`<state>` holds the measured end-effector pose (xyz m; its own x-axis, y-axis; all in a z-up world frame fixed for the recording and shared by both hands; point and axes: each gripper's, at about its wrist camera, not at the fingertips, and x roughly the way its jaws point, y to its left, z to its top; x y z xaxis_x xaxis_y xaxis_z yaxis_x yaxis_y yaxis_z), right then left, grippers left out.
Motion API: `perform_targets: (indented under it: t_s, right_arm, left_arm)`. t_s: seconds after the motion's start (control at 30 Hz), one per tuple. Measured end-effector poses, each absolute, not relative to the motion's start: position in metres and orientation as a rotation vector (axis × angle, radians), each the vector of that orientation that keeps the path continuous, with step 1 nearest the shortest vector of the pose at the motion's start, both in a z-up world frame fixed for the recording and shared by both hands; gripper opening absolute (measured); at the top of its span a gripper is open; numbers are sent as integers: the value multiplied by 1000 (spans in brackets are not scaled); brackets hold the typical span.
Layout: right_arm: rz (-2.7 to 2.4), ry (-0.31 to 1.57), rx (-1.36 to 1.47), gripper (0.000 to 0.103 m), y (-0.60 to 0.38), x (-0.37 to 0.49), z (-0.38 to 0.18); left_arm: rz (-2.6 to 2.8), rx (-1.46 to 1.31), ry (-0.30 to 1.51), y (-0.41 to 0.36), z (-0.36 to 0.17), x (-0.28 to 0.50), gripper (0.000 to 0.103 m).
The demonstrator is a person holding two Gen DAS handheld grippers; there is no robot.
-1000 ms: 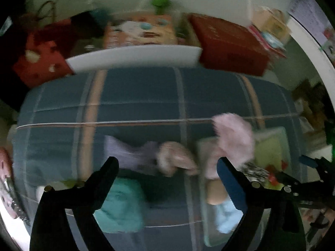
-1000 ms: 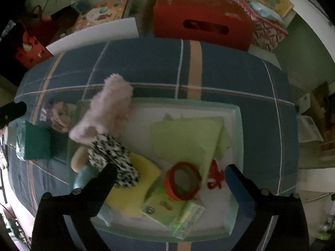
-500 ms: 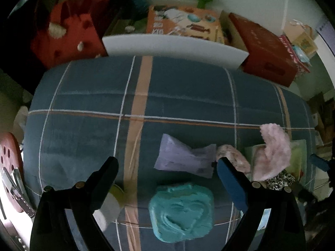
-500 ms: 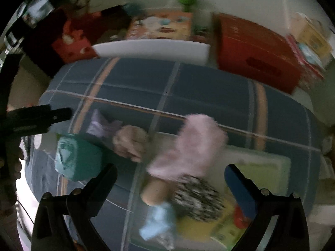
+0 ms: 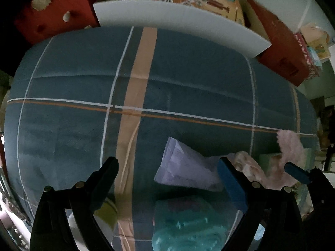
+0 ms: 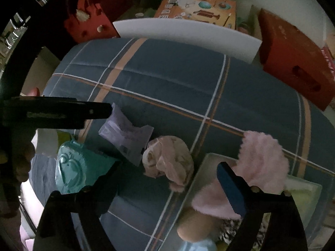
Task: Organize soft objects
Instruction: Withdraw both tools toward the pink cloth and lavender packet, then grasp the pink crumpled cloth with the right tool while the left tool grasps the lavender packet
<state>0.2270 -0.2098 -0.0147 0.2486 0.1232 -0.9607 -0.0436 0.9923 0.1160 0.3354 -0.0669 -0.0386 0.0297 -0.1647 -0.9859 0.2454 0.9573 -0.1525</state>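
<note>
The left gripper [image 5: 167,173] points down with its fingers [image 5: 230,184] spread wide and empty over a lilac packet [image 5: 184,167] and a teal squishy block [image 5: 188,228]. The right gripper [image 6: 167,177] has its fingers [image 6: 230,188] closing, though they are wide apart with nothing pressed between them; a crumpled pale pink cloth [image 6: 167,161] lies below the gap, and a fluffy pink plush piece [image 6: 261,159] sits just beside the blue pad.

The cloth looks light and limp, so it would probably bunch when pinched; taking it at its raised middle fold seems safest. The plush should compress easily, and the teal block likely squashes and springs back.

Everything rests on a blue plaid blanket [image 6: 178,79], the plush draped over the rim of a pale tray [image 6: 201,179]. Beyond stand a white board [image 6: 188,35], a red box [image 6: 293,56] and a red bag [image 6: 88,23] in a dim, cluttered room.
</note>
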Motion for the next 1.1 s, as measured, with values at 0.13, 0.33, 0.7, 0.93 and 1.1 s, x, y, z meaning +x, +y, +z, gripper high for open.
perform_targets:
  t_s: [0.13,0.33,0.7,0.93,1.1]
  right_arm:
    - [131,1333,80,81,-207,236,-28]
    - [156,1352,64,65,-202,243,-42]
    - [181,1362,71,43,-201,249,-54]
    - [183,1354,77,36,-203,247,-51]
    - [178,1353,77,32,-206,244,-48]
  left_arm:
    - [-319,54,1554,-70,-57,343,95]
    - [-328,72,1612,-77,-77,349,85]
    - [-341,87,1619,-87,-86,353,45]
    - [-342,38,1610,-72,-84,357,26]
    - [-355,48,1604,-63,-80,357,25]
